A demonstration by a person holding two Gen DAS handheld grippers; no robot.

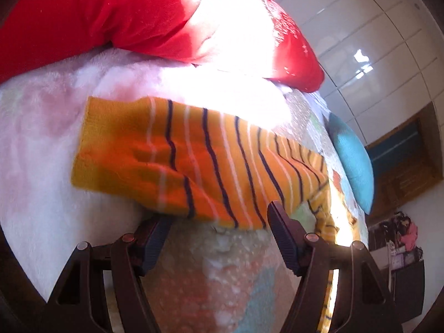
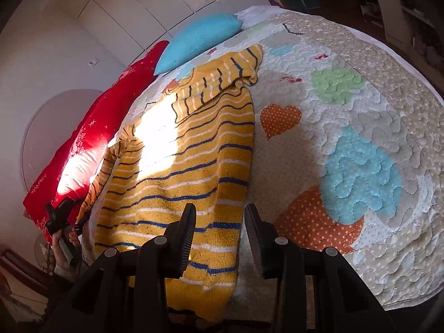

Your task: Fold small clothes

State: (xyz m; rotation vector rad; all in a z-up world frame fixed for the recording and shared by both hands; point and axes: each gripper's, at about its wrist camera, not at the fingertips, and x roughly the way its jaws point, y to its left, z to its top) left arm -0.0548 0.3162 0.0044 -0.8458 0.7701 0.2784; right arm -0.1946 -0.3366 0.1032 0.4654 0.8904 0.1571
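A yellow-orange sweater with dark blue and white stripes (image 2: 194, 149) lies spread on the quilted bed cover (image 2: 360, 105). Its far sleeve (image 2: 222, 72) is folded across the top. The near sleeve (image 1: 177, 155) stretches out in the left wrist view. My left gripper (image 1: 219, 222) is open, its fingers either side of the sleeve's lower edge, just short of it. My right gripper (image 2: 219, 213) is open, low over the sweater's right edge near the hem. The left gripper and the hand holding it (image 2: 62, 222) show at the left of the right wrist view.
A red cushion (image 2: 91, 138) and a turquoise pillow (image 2: 199, 38) lie along the bed's far side. A white fluffy blanket (image 1: 41, 152) lies under the sleeve. The quilt (image 1: 222, 277) has heart patches. White cupboard doors (image 1: 374, 41) stand behind.
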